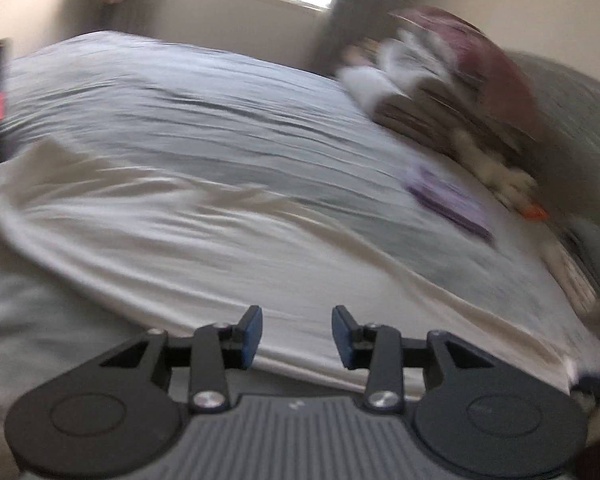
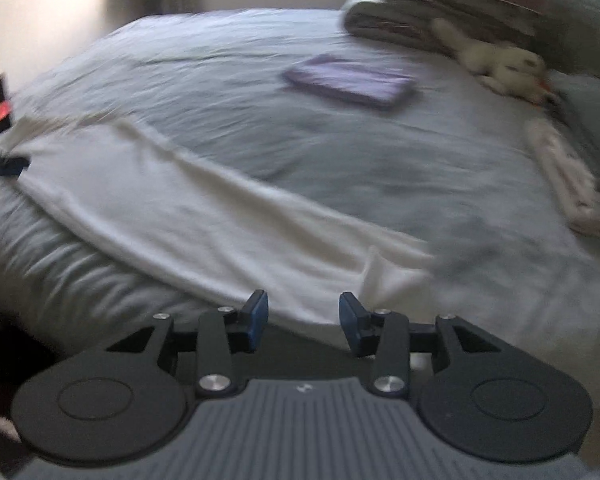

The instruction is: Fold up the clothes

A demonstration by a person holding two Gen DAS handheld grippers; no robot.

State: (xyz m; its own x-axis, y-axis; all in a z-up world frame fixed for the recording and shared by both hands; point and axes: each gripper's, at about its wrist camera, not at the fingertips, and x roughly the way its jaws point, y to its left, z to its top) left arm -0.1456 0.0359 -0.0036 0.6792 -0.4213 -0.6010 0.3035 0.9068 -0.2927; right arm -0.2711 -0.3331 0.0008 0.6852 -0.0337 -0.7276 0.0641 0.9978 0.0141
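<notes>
White garment point(image 2: 188, 208) lies spread and wrinkled across the bed point(image 2: 380, 168); both claws point(image 1: 297, 334) point(image 2: 303, 320) gape wide, empty.

Motion blur smears the pillow stack point(image 1: 440, 80) and stuffed toy point(image 2: 504, 66)

White garment point(image 1: 204, 240) lies spread on the grey bed, wrinkled, stretched diagonally near the front edge. A folded purple piece point(image 2: 350, 80) sits further back.

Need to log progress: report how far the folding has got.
Done: one purple garment lies folded on the bed. In hand: nothing; the left gripper and right gripper are open beside the white garment. Left: that garment, spread flat, unfolded.
</notes>
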